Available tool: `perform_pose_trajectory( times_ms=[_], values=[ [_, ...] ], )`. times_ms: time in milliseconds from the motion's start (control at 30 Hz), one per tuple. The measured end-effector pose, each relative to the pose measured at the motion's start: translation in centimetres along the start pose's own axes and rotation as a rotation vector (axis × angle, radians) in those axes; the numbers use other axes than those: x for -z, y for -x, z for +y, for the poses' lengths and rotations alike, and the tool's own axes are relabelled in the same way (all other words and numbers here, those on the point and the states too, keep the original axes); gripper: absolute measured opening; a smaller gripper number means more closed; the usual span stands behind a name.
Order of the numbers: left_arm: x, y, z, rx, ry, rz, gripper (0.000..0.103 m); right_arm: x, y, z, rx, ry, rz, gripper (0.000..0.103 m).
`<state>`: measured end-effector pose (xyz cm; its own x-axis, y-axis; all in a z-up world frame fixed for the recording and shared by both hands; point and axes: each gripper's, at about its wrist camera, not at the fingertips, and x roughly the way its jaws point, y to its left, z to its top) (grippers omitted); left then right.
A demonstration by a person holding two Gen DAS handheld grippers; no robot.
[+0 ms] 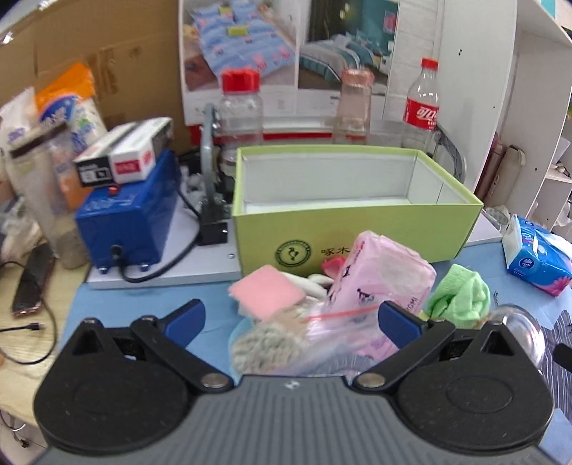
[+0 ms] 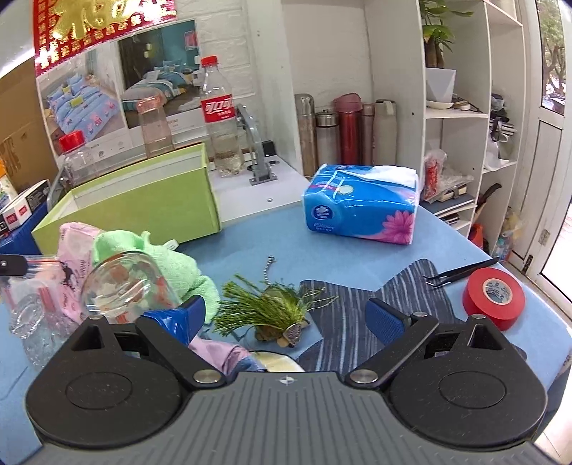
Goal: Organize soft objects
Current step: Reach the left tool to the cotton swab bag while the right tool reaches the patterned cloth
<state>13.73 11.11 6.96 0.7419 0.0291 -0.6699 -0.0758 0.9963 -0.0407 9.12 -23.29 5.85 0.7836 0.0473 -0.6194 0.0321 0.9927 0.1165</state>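
Between spread left fingers, pink tissue pack; right fingers spread, grass tuft between.

I am looking out over a blue tabletop that is filling the foreground, with a pale wood desk surface showing at its left edge. Behind it a white brick wall is carrying posters of bedrooms, and a red and gold hanging is draping over their top corner. A large sheet of brown cardboard is leaning at the far left. To my right a white shelving unit is holding a potted plant and stacked books, and beyond it daylight is coming in through a white-framed glass door
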Motion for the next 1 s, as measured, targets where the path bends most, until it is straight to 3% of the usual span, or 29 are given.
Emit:
perform_pose_trajectory(
  times_ms=[100,300,400,433,533,600,700,800,867,1000],
  values=[
    [0.2,-1.6,1.7,-0.053,0.035,0.037,0.103,-0.3,-0.4,-0.7,0.02,-0.021,0.003,0.083],
    [2.3,-1.0,9.3,-0.26,0.147,0.066,0.102,-0.8,-1.3,-0.9,0.021,-0.039,0.004,0.083],
    [3.6,0.1,11.8,-0.396,0.146,0.066,0.102,-0.8,-1.7,-0.6,0.001,-0.046,0.013,0.083],
    [3.8,0.7,12.2,-0.407,0.154,0.055,0.102,-0.8,-1.8,-0.5,-0.007,-0.047,0.015,0.083],
    [3.7,3.2,12.1,-0.372,0.17,-0.011,0.102,-0.7,-2.0,0.1,-0.024,-0.044,0.018,0.083],
    [3.1,4.9,10.8,-0.285,0.168,-0.059,0.102,-0.7,-2.0,0.6,-0.038,-0.033,0.023,0.083],
    [1.4,5.9,8.2,-0.086,0.162,-0.113,0.102,-0.8,-1.8,1.0,-0.04,-0.02,0.02,0.083],
    [0.0,4.6,4.5,0.1,0.086,-0.07,0.103,-0.8,-1.5,0.8,-0.035,-0.026,0.014,0.083],
    [-0.4,2.9,2.3,0.106,0.018,-0.039,0.103,-0.8,-1.4,0.4,-0.03,-0.032,0.013,0.083],
    [-0.1,-0.5,0.7,-0.051,-0.033,0.021,0.103,-0.8,-1.1,-0.5,-0.012,-0.048,0.009,0.083]
  ],
)
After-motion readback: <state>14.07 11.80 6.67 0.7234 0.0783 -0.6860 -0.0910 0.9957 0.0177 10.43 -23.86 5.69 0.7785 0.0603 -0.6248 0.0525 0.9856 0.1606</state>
